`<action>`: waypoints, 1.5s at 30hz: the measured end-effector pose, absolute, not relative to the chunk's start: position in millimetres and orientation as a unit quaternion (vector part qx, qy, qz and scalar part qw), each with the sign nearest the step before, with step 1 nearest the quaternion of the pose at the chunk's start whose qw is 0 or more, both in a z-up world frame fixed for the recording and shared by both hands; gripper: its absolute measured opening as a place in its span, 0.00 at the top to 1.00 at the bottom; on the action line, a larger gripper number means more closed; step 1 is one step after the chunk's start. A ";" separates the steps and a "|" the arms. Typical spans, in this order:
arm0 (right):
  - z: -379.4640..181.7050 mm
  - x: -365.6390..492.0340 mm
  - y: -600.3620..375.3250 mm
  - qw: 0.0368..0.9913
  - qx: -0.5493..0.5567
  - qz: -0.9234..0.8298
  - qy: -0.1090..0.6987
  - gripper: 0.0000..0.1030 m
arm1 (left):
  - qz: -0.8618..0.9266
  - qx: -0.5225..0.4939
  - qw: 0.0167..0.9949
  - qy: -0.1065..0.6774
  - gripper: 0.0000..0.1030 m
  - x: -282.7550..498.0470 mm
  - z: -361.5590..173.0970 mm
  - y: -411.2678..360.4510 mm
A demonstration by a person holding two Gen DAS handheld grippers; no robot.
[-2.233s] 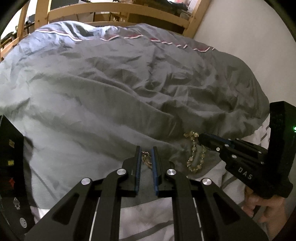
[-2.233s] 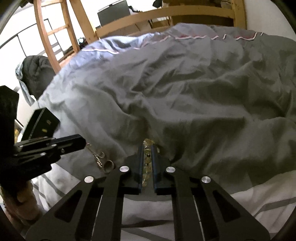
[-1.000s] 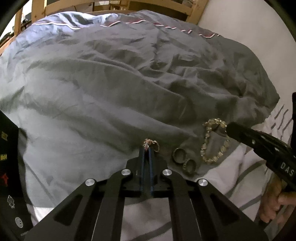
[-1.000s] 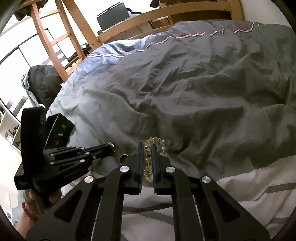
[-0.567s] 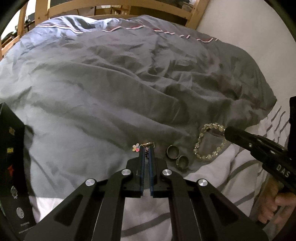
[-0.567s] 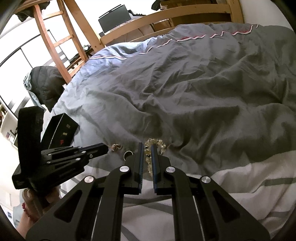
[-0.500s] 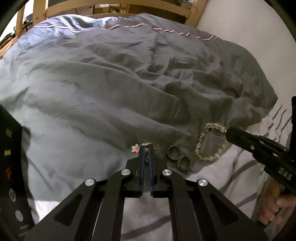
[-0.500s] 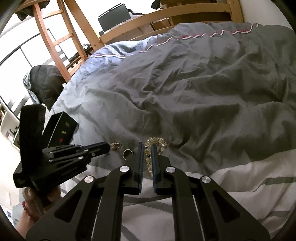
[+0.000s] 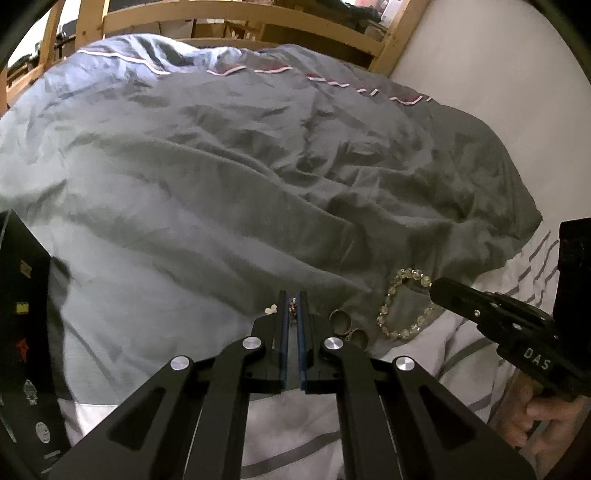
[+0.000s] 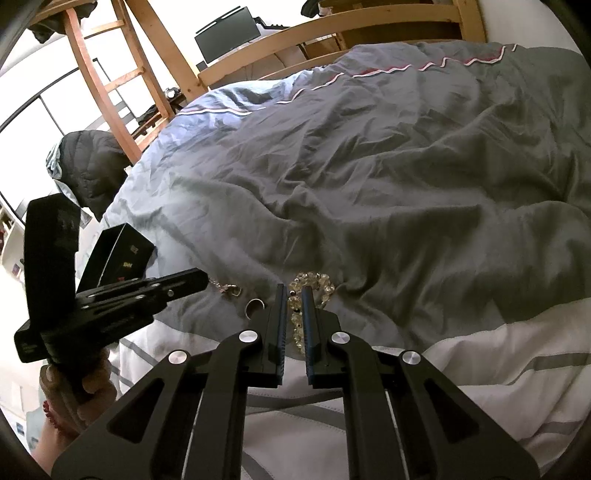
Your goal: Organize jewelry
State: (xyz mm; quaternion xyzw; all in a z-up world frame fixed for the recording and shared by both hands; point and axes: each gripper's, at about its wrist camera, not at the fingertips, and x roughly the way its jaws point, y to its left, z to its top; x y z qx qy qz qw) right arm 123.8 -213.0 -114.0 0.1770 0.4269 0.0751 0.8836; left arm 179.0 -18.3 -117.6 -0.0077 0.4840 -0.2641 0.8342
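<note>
My left gripper (image 9: 293, 295) is shut on a small chain piece (image 9: 293, 307) with a pale flower charm (image 9: 271, 309), just above the grey duvet (image 9: 221, 184). Two metal rings (image 9: 345, 326) lie right of it. A pale beaded bracelet (image 9: 404, 306) lies further right, with my right gripper (image 9: 439, 288) at its edge. In the right wrist view my right gripper (image 10: 293, 291) is shut on the bracelet (image 10: 312, 286), whose beads run between the fingers. One ring (image 10: 255, 305) and the chain piece (image 10: 227, 288) lie to its left, by the left gripper (image 10: 201, 278).
A black box (image 9: 22, 332) with coloured marks stands at the left on the duvet; it also shows in the right wrist view (image 10: 118, 258). A white striped sheet (image 10: 480, 369) lies in front. A wooden bed frame (image 9: 240, 22) and a white wall (image 9: 498, 74) bound the bed.
My left gripper closed on the chain piece about a second ago and has kept hold of it. My right gripper stays on the bracelet. Both views have shifted slightly.
</note>
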 end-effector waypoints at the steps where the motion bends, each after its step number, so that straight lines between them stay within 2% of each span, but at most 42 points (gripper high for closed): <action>1: -114.1 123.6 -213.1 0.884 0.177 0.074 0.427 0.91 | -0.264 -0.010 0.835 0.484 0.96 179.0 -116.8 -17.5; 10: -112.0 124.9 -211.8 0.887 0.170 0.077 0.423 0.91 | -0.265 -0.025 0.843 0.468 0.96 174.8 -94.4 -8.6; 31: -43.1 105.4 -181.3 0.906 0.104 0.095 0.400 0.91 | -0.201 -0.014 0.860 0.469 0.96 129.4 -46.5 39.4; 35: -55.8 116.6 -178.5 0.888 0.082 0.083 0.446 0.90 | -0.197 -0.015 0.863 0.466 0.96 125.7 -41.1 51.8; 36: -62.8 119.9 -177.8 0.881 0.077 0.085 0.459 0.85 | -0.199 -0.017 0.861 0.467 0.96 126.4 -42.2 52.8; 37: -75.7 124.4 -176.5 0.874 0.060 0.074 0.477 0.72 | -0.199 -0.020 0.860 0.470 0.96 127.0 -44.4 53.7; 38: -83.0 125.8 -175.8 0.871 0.051 0.071 0.483 0.64 | -0.199 -0.020 0.859 0.472 0.96 127.9 -46.0 53.7; 39: -91.9 127.7 -174.7 0.867 0.045 0.073 0.490 0.51 | -0.199 -0.019 0.858 0.473 0.96 128.8 -47.6 53.2; 40: -103.8 130.5 -172.6 0.860 0.039 0.078 0.502 0.48 | -0.199 -0.018 0.858 0.473 0.96 129.3 -48.1 52.2; 42: -125.0 134.9 -168.9 0.850 0.020 0.068 0.522 0.48 | -0.202 -0.017 0.858 0.472 0.96 129.8 -48.4 49.9; 45: -157.1 139.1 -163.9 0.832 -0.008 0.057 0.552 0.73 | -0.207 -0.016 0.858 0.470 0.96 129.6 -48.9 48.7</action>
